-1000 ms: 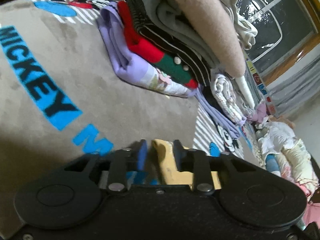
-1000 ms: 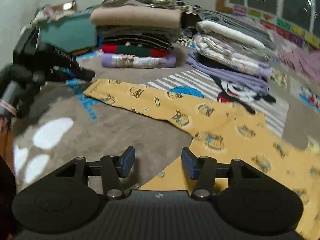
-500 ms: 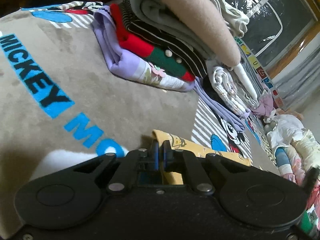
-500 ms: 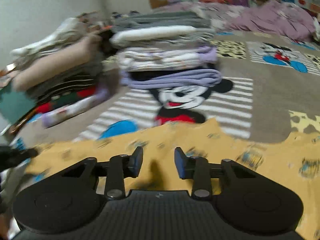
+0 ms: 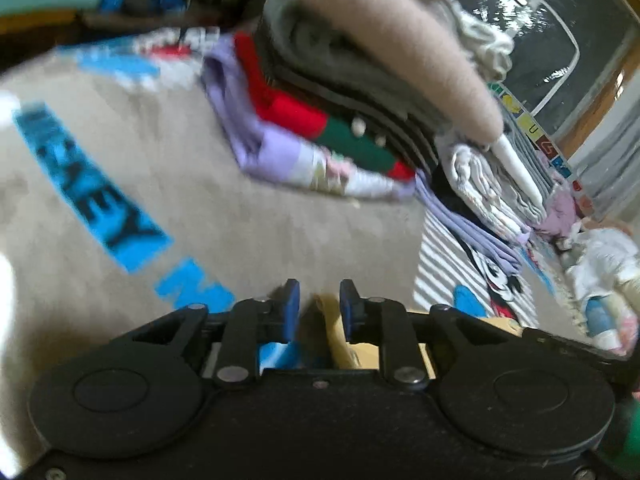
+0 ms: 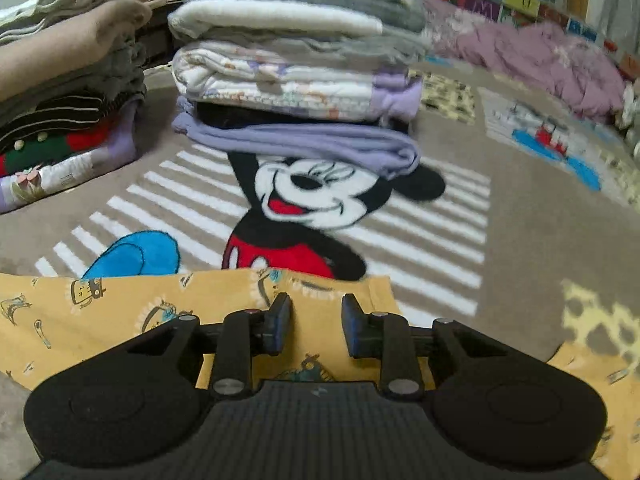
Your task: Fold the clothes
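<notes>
A yellow printed garment (image 6: pixel 120 308) lies flat on the Mickey Mouse rug (image 6: pixel 520 220). My right gripper (image 6: pixel 316 312) hovers over the garment's far edge near its right corner; its jaws are closing, still apart, and the cloth lies under them, not pinched. In the left wrist view a narrow end of the yellow garment (image 5: pixel 332 320) sits between the blue pads of my left gripper (image 5: pixel 319 300). Those jaws are opening, and a gap shows on both sides of the cloth. That view is blurred.
A stack of folded clothes (image 6: pixel 296 64) sits on the rug straight ahead of my right gripper, and a second stack (image 6: pixel 60 92) stands to its left, also seen as the tall stack (image 5: pixel 360 92). Rumpled purple cloth (image 6: pixel 540 56) lies at the back right by the window wall.
My left jaws, shut on the yellow cloth half a second ago, now stand apart. My right gripper has swung right along the garment to its edge, and its jaws have narrowed.
</notes>
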Demonstrator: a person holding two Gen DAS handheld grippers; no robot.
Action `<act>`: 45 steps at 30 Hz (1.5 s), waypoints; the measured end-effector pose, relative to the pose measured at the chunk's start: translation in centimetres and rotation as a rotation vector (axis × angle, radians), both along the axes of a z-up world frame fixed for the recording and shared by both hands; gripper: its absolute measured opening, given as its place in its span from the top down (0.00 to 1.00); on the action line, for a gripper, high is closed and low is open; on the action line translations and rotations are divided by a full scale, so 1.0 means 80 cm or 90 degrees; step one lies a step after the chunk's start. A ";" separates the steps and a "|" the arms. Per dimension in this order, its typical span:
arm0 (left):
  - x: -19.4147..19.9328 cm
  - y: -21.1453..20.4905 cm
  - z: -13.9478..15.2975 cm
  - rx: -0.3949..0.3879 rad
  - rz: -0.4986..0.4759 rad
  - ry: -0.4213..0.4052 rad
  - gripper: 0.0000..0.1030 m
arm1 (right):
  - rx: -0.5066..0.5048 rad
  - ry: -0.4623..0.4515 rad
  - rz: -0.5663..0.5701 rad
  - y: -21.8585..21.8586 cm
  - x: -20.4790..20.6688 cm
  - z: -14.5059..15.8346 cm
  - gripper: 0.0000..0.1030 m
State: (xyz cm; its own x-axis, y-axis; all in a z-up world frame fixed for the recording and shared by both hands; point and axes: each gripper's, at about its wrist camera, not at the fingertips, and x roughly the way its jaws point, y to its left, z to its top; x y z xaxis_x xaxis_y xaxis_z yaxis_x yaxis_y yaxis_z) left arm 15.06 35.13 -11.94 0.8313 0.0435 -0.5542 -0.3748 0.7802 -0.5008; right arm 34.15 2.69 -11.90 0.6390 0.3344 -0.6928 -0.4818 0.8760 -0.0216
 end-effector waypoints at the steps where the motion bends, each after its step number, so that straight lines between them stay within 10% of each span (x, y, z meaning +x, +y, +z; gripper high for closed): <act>1: 0.002 0.002 0.002 0.000 -0.006 -0.003 0.81 | 0.005 -0.013 0.007 0.001 -0.007 0.005 0.72; 8: 0.031 0.014 -0.016 -0.067 -0.072 0.013 0.76 | 0.023 -0.063 0.212 0.063 -0.102 0.025 0.72; 10: 0.035 0.002 -0.014 -0.017 -0.079 0.032 0.89 | 0.012 -0.080 0.267 0.088 -0.130 0.020 0.72; 16: 0.034 0.002 -0.016 -0.005 -0.084 0.031 0.89 | -0.055 0.002 0.396 0.122 -0.159 0.001 0.70; 22: 0.034 0.004 -0.016 -0.013 -0.075 0.034 0.88 | -0.022 -0.103 0.399 0.122 -0.176 0.012 0.65; 29: 0.019 0.000 0.007 0.062 -0.048 -0.011 0.88 | -0.035 0.002 0.428 0.136 -0.168 0.006 0.59; 35: 0.027 -0.047 0.015 0.071 -0.190 -0.072 0.88 | 0.002 -0.095 0.325 0.122 -0.158 0.014 0.50; 40: 0.058 -0.075 -0.018 0.097 -0.241 0.059 0.85 | 0.030 -0.025 0.259 0.117 -0.129 -0.017 0.46; 45: 0.050 -0.084 0.010 0.125 -0.244 -0.020 0.82 | 0.012 -0.075 0.290 0.108 -0.151 0.002 0.43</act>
State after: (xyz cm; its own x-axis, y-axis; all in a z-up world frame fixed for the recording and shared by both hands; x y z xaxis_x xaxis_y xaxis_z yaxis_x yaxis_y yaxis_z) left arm 19.08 28.43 -11.17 0.8243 -0.1694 -0.5403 -0.0258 0.9419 -0.3348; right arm 22.10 11.35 -11.73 0.4982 0.6111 -0.6151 -0.8127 0.5764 -0.0855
